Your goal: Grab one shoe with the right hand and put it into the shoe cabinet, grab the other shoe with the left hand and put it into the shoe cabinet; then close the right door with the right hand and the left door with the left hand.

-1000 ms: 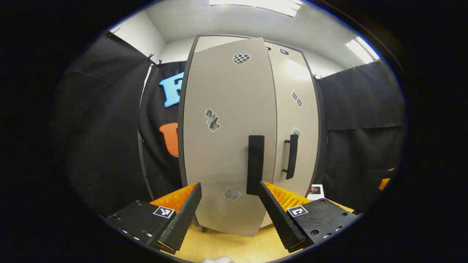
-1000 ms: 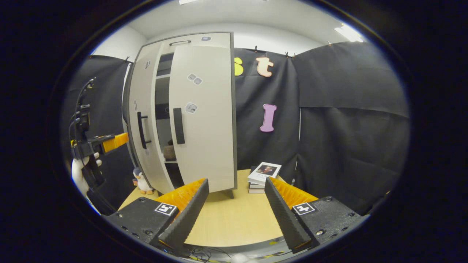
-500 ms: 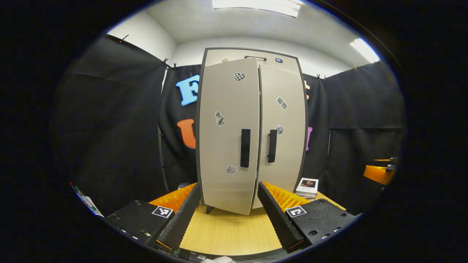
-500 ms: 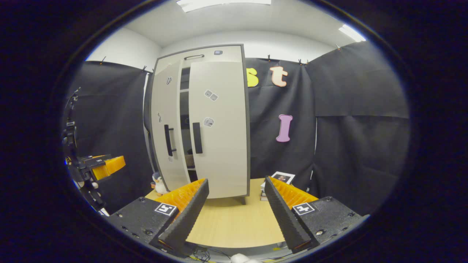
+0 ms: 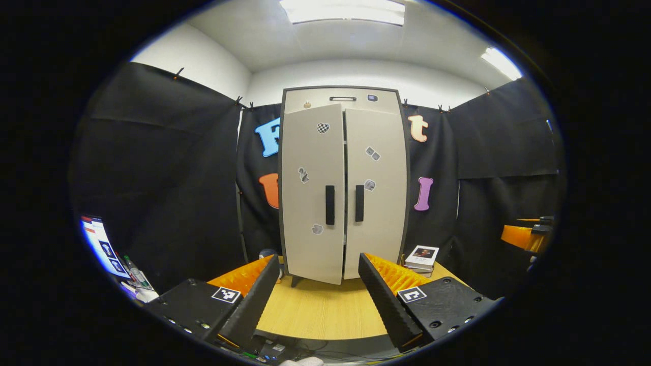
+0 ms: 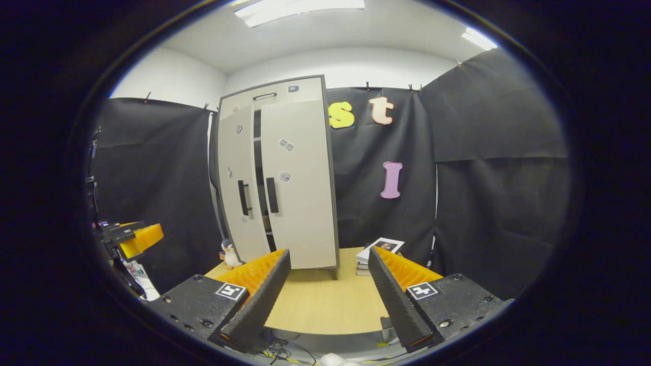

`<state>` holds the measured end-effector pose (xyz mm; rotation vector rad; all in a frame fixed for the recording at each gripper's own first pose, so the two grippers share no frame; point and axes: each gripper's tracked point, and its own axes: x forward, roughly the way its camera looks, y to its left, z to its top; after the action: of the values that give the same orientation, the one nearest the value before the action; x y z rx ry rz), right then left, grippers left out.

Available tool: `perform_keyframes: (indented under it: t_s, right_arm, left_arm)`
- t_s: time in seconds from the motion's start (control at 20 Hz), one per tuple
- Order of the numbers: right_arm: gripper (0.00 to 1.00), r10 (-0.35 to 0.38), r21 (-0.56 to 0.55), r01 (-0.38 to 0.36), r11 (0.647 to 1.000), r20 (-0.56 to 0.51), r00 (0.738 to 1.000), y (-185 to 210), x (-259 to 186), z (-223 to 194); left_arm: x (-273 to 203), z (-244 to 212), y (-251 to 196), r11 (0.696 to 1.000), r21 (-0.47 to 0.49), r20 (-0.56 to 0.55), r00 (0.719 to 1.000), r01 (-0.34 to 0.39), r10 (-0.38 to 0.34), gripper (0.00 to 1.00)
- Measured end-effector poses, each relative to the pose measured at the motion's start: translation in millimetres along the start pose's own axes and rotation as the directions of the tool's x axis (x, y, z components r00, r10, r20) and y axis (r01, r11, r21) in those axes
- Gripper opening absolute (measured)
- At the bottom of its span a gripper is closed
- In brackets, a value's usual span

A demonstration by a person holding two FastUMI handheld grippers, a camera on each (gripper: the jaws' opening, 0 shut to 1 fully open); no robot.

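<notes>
Left gripper view. We found the left tongs (image 5: 318, 290) spread wide and holding nothing, poised over the near edge of the bench (image 5: 320, 312). The cabinet (image 5: 344, 96) stood upright at the back of the bench. Its left door (image 5: 313, 203) hung slightly proud of the frame, a narrow dark slit between it and the right door (image 5: 376, 203); their two black handles (image 5: 330, 205) sat side by side at mid height. We could not see the shoes. Books (image 5: 421, 255) lay stacked just right of the cabinet. The right tongs (image 5: 524, 235) showed at the far right edge; we could not tell their gape from there.

Right gripper view. The right tongs (image 6: 325, 290) were wide apart and empty, well short of the cabinet (image 6: 277, 94). From this angle the gap between the left door (image 6: 236, 203) and right door (image 6: 300, 203) looked wider, with shelf edges showing inside. A penguin toy (image 6: 230, 254) stood by the cabinet's left foot, books (image 6: 379, 247) to its right. The left tongs (image 6: 135, 236) hung at the left edge.
</notes>
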<state>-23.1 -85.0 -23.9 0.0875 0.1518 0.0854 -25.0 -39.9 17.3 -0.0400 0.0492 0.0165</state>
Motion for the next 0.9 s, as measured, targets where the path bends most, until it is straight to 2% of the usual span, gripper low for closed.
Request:
perform_keyframes:
  t_s: [0.1, 0.25, 0.35, 0.4, 0.5, 0.65, 0.9]
  right_arm:
    - [1.0, 0.001, -0.009, -0.001, 1.0, 0.002, 1.0, -4.3, -11.1, -1.2]
    - [0.95, 0.009, -0.019, -0.009, 1.0, 0.012, 1.0, -4.7, -22.1, 2.3]
    - [0.98, 0.013, -0.026, -0.013, 1.0, 0.019, 1.0, -3.0, -25.4, 4.7]
    - [0.95, 0.014, -0.035, -0.014, 0.999, 0.019, 1.0, -2.3, -27.8, 5.2]
    - [0.98, 0.012, -0.045, -0.011, 0.999, 0.03, 0.999, -0.1, -29.5, 9.3]
    - [0.95, 0.01, -0.03, -0.009, 1.0, 0.033, 0.999, 8.3, -28.4, 10.6]
    - [0.98, -0.021, -0.014, 0.022, 1.0, 0.035, 0.999, 19.7, -21.0, 12.6]
  left_arm:
    - [-12.5, -1.0, -9.9, 1.0, 0.002, -0.006, 1.0, 0.004, -0.004, 0.96]
    - [-24.4, 1.3, -13.9, 1.0, 0.017, -0.003, 1.0, -0.001, 0.001, 0.96]
    - [-28.8, 2.4, -11.8, 1.0, 0.021, -0.004, 1.0, -0.012, 0.012, 0.96]
    - [-30.9, 1.9, -12.1, 1.0, 0.016, -0.006, 1.0, -0.012, 0.012, 0.96]
    - [-32.9, 1.5, -11.2, 1.0, 0.017, -0.006, 1.0, -0.011, 0.011, 0.96]
    - [-34.8, 4.4, -6.3, 1.0, 0.02, -0.001, 1.0, 0.001, -0.001, 0.96]
    - [-26.1, 6.7, 4.0, 0.999, 0.041, 0.001, 1.0, 0.029, -0.029, 0.96]
